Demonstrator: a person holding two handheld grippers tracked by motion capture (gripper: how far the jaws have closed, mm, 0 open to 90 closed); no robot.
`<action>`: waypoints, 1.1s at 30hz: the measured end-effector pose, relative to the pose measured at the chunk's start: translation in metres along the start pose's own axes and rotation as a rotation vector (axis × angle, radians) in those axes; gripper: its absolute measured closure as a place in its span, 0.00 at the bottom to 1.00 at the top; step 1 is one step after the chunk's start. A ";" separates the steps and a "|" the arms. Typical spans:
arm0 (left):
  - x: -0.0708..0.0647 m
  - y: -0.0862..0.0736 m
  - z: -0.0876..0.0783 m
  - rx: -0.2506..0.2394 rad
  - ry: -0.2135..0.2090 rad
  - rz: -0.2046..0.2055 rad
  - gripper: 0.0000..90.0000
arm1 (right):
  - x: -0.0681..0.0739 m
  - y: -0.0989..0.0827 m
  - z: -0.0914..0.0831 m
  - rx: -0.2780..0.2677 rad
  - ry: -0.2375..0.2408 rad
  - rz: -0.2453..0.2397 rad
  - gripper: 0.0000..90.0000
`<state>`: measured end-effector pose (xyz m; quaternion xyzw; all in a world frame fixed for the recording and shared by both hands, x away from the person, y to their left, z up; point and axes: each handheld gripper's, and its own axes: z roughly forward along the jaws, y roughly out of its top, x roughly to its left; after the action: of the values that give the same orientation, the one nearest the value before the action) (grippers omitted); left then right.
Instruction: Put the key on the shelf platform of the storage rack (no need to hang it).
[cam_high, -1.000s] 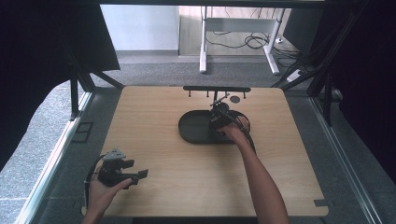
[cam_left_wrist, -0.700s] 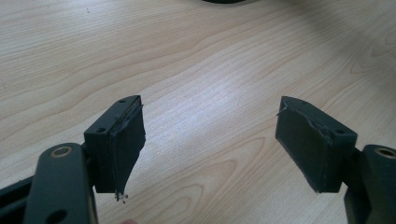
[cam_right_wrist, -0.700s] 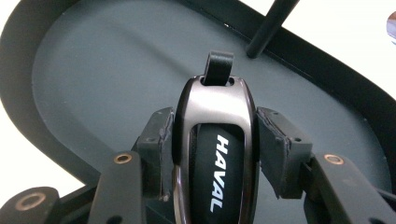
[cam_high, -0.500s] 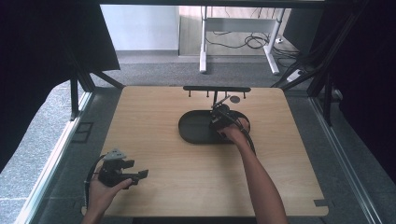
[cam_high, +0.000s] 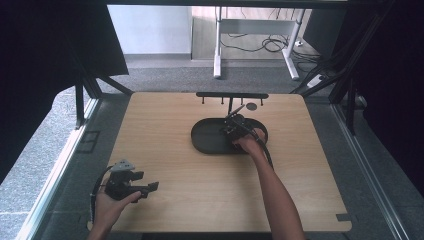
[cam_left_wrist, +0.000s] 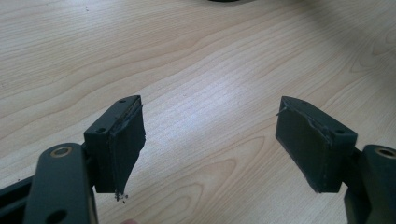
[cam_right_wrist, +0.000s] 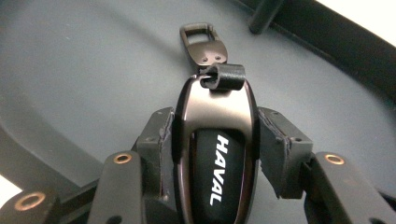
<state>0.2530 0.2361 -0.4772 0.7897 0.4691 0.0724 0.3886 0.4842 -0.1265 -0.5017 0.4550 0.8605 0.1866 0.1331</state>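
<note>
Right gripper view shows my right gripper (cam_right_wrist: 217, 140) clamped on the Haval key fob (cam_right_wrist: 215, 154), just above the black tray (cam_high: 207, 145) near the table's far edge; I'd lower it level before letting go. My left gripper (cam_left_wrist: 210, 144) hangs wide open, holding nothing

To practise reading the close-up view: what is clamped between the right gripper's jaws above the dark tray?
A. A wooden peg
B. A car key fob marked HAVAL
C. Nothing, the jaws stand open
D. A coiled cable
B: in the right gripper view, the right gripper has both pads pressed on the sides of the key fob, over the tray.
</note>
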 end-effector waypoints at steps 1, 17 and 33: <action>0.000 0.000 0.000 0.000 0.002 0.001 0.27 | 0.000 0.000 0.001 0.002 -0.002 0.007 0.54; -0.001 0.000 0.001 0.008 0.000 -0.001 0.27 | 0.001 -0.001 0.003 -0.002 -0.027 0.004 0.47; -0.003 0.000 0.003 0.013 0.001 0.007 0.27 | 0.014 -0.014 -0.053 -0.141 0.012 -0.065 0.45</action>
<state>0.2530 0.2326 -0.4783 0.7937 0.4670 0.0713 0.3831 0.4452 -0.1329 -0.4613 0.4150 0.8603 0.2450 0.1660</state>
